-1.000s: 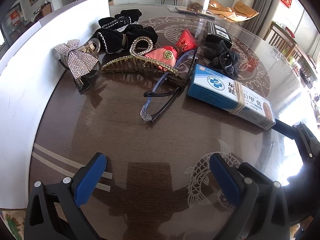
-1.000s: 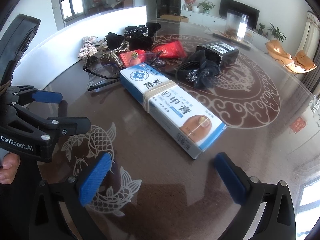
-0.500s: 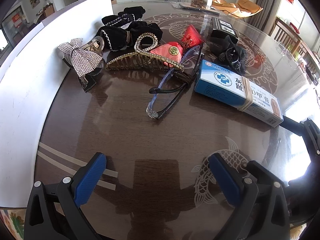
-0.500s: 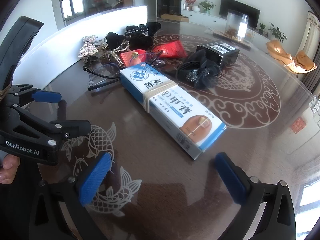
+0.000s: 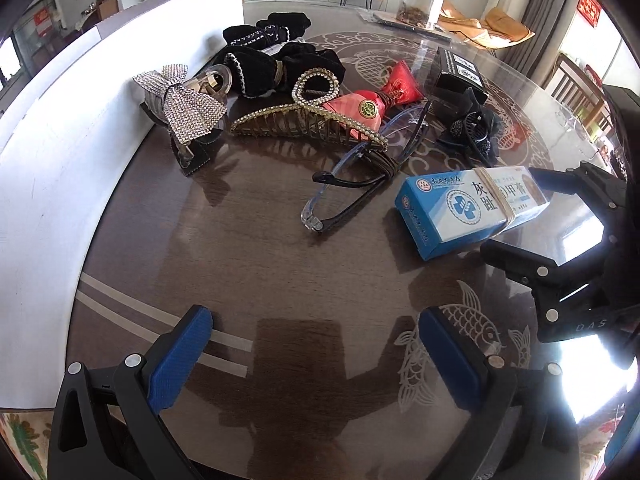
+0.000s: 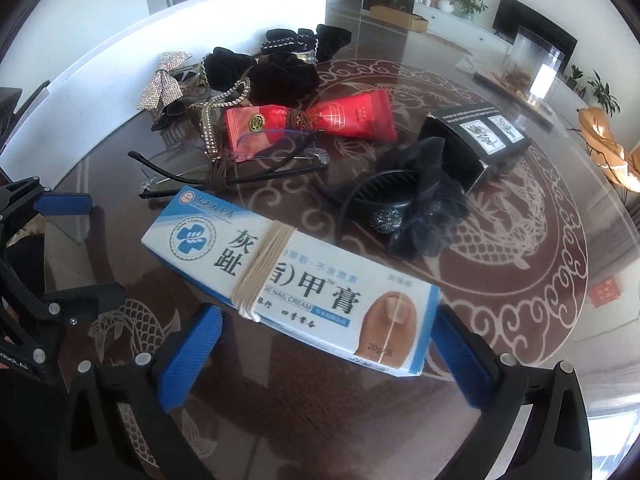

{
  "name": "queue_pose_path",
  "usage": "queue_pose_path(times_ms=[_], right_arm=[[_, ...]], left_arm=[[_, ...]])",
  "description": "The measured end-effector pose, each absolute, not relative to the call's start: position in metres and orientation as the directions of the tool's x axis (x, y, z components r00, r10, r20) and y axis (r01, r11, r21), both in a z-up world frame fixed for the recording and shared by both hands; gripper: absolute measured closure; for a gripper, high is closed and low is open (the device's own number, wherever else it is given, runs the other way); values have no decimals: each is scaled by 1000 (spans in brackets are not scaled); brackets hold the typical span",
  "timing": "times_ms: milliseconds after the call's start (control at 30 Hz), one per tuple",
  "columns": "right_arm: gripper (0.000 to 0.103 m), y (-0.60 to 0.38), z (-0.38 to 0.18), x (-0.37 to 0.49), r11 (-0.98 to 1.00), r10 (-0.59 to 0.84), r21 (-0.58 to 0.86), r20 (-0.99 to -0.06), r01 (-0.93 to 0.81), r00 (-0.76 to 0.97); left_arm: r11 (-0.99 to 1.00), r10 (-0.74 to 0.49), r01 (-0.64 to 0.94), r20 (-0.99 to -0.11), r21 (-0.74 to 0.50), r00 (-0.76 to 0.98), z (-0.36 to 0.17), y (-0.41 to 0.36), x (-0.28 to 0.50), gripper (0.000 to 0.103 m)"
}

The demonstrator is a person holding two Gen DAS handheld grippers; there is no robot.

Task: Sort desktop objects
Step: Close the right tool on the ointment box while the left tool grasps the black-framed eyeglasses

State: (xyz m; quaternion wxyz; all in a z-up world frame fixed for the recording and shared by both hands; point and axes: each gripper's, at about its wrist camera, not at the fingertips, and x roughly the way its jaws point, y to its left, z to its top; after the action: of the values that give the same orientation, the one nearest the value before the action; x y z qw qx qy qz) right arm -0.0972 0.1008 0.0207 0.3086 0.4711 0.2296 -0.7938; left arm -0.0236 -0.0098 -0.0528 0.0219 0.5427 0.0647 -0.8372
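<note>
Now, in the left wrist view, the left gripper (image 5: pixel 314 360) hangs low over bare dark table (image 5: pixel 248 264), jaws released and holding nothing; its framing is close to what it was a second ago, so this hand has barely shifted. The glasses (image 5: pixel 362 178) lie ahead of it, the gold hair claw (image 5: pixel 308 126) and rhinestone bow (image 5: pixel 184 104) farther off toward the white board (image 5: pixel 52 152). What is new on the right of this view is the right gripper (image 5: pixel 560 216), which has come forward to bracket the far end of the blue cream box (image 5: pixel 468 208). In the right wrist view the change is plainer: the box (image 6: pixel 292 284), a second ago well ahead of the fingers, now fills the near middle, its near end sitting between the two blue pads (image 6: pixel 190 354), which stand spread on either side and seem not yet to press it. The red sachet (image 6: pixel 308 122), black hair clip (image 6: pixel 404 208) and black carton (image 6: pixel 476 140) lie beyond. I judge sorting to be starting with the box, a squeeze being next.
</note>
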Motion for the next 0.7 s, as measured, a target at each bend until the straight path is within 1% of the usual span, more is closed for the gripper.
queue_pose_path(times_ms=[100, 167, 233, 300, 400, 500, 567, 600, 667, 700], right_arm=[[0, 98, 26, -91, -626, -225, -202, -878, 753, -423], [0, 98, 29, -88, -571, -226, -251, -867, 782, -444], [0, 92, 29, -86, -508, -248, -273, -862, 817, -443], [0, 84, 30, -84, -447, -287, -290, -850, 846, -443], [0, 72, 27, -88, -375, -348, -280, -841, 884, -414], [0, 64, 25, -99, -362, -382, -201, -859, 910, -342], [0, 63, 27, -100, -363, -399, -174, -859, 915, -321], [2, 64, 28, -99, -365, -407, -155, -860, 918, -307], [27, 66, 32, -97, -383, -427, -95, -864, 919, -267], [44, 69, 31, -97, -402, -424, -41, -877, 915, -225]], left_arm=[[-973, 108, 137, -891, -186, -442, -49, -26, -21, 0], [-958, 146, 155, -874, -242, -463, -47, -32, -17, 0], [-950, 160, 165, -866, -266, -474, -47, -36, -18, 0], [-951, 156, 164, -868, -260, -472, -47, -36, -20, 0], [-958, 139, 159, -875, -237, -464, -47, -34, -21, 0], [-961, 127, 163, -878, -224, -461, -47, -30, -16, 0], [-959, 130, 165, -876, -230, -464, -48, -27, -13, 0], [-959, 130, 167, -876, -231, -465, -48, -28, -14, 0], [-960, 122, 168, -878, -222, -463, -48, -26, -14, 0], [-962, 115, 168, -881, -214, -460, -48, -25, -15, 0]])
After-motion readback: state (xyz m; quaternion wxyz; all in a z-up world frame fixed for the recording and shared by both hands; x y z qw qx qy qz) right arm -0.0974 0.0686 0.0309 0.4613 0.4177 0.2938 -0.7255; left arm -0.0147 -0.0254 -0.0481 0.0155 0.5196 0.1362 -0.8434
